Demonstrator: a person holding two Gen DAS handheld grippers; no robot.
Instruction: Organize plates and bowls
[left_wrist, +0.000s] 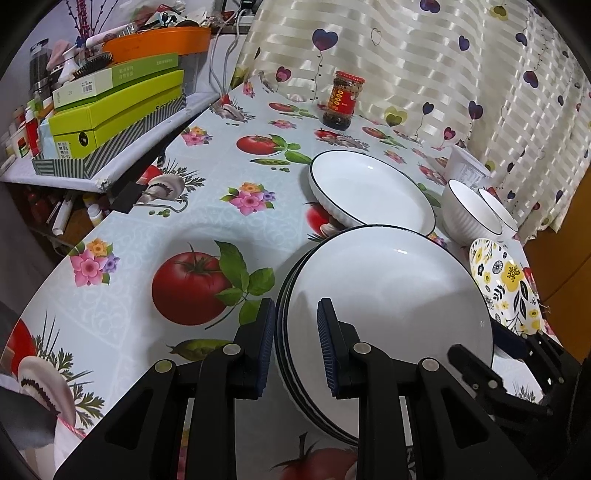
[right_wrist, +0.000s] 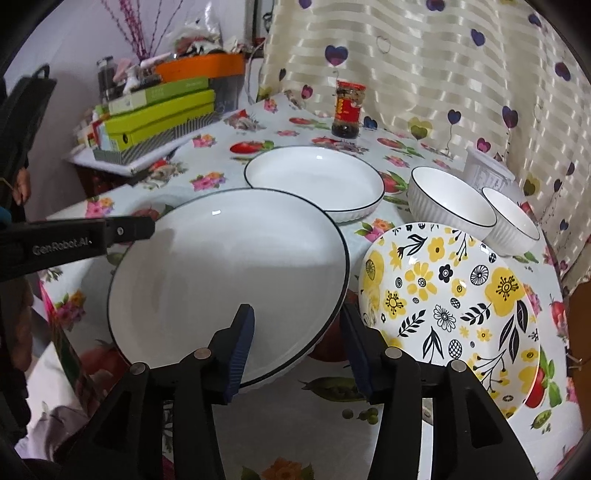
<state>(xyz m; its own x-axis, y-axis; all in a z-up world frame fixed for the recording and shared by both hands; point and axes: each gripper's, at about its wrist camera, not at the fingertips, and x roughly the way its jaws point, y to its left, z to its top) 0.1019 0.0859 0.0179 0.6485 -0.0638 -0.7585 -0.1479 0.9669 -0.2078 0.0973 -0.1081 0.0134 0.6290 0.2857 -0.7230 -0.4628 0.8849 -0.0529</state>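
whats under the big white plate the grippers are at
In the left wrist view the top white plate sits on at least two more dark-rimmed plates. Only their left edges show; the rest, and the table beneath, is covered.

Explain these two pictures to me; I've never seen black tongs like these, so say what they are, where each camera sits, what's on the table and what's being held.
They are two handheld grippers, each with a fisheye camera looking along its fingers. In the left wrist view, the left gripper is clamped on the rim of the stack of white plates. In the right wrist view, the right gripper is open around the stack's opposite edge without pressing it. On the tomato-print tablecloth also sit a yellow floral plate, a white deep plate, two ribbed white bowls, and a red-labelled sauce jar.
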